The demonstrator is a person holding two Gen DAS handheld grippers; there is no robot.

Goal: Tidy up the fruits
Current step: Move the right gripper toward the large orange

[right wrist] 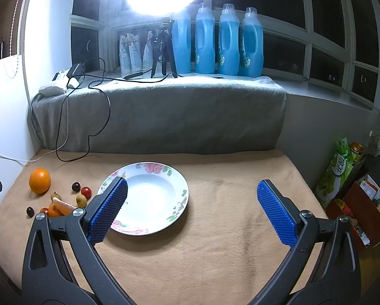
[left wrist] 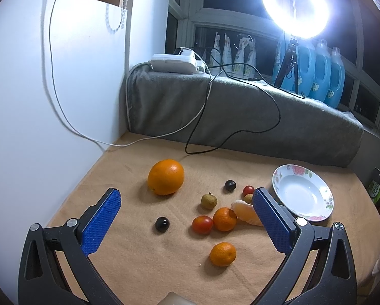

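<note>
On the desk (left wrist: 144, 274), fruits lie loose left of the empty plate (left wrist: 324, 188). Both grippers, left (left wrist: 187, 218) and right (right wrist: 192, 211), gape wide, holding nothing. Best lower the left fingers squarely around one mandarin (left wrist: 223, 253), gripping gently.

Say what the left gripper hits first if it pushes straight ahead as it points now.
Probably the cloth-covered table near the loose fruit: the open left gripper points at the longan and tomato. Depth is unclear.

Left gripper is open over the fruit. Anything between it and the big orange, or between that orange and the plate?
Nothing visible blocks the left gripper from the big orange. Toward the plate, the dark grape and cherry tomato lie in the path; lifting over clears them.
</note>
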